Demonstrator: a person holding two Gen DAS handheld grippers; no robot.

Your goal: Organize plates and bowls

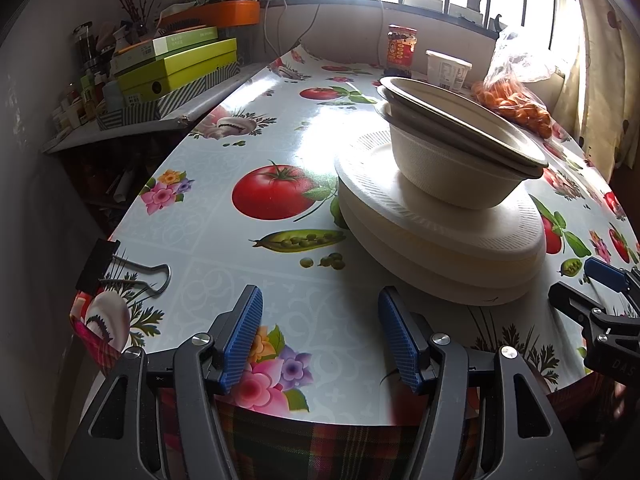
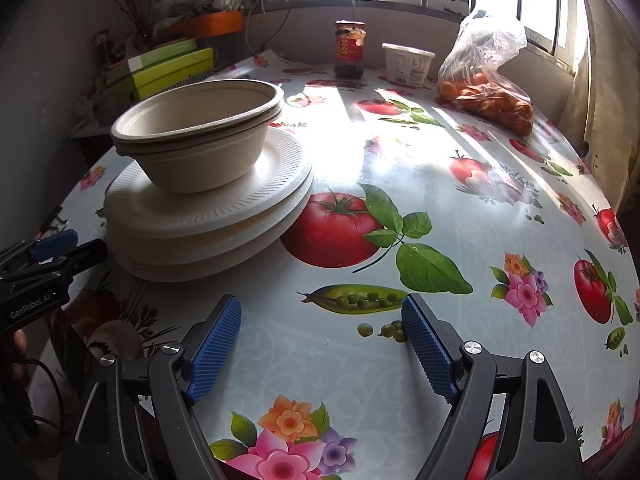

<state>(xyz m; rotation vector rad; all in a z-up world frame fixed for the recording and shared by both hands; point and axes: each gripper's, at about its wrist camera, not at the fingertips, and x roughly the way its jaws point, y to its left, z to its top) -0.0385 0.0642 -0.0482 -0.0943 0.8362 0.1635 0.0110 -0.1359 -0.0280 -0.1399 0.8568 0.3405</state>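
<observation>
Two nested beige paper bowls [image 1: 452,168] [image 2: 200,152] sit on a stack of white paper plates [image 1: 440,240] [image 2: 208,216] on the fruit-print tablecloth [image 1: 240,120]. The upper bowl rests slightly tilted in the lower one. My left gripper [image 1: 319,294] hangs open over the near table edge, left of the stack, with nothing between its blue pads. My right gripper [image 2: 321,300] is open too, to the right of the stack, over bare cloth. Each gripper shows at the edge of the other's view: the right one [image 1: 580,282], the left one [image 2: 76,246]. Neither touches the plates.
At the far end stand a red-labelled jar [image 1: 401,50], a white tub [image 1: 447,68] and a plastic bag of oranges [image 2: 484,92]. A black binder clip [image 1: 120,272] grips the cloth at the left edge. Stacked boxes [image 1: 176,68] crowd a side shelf on the left.
</observation>
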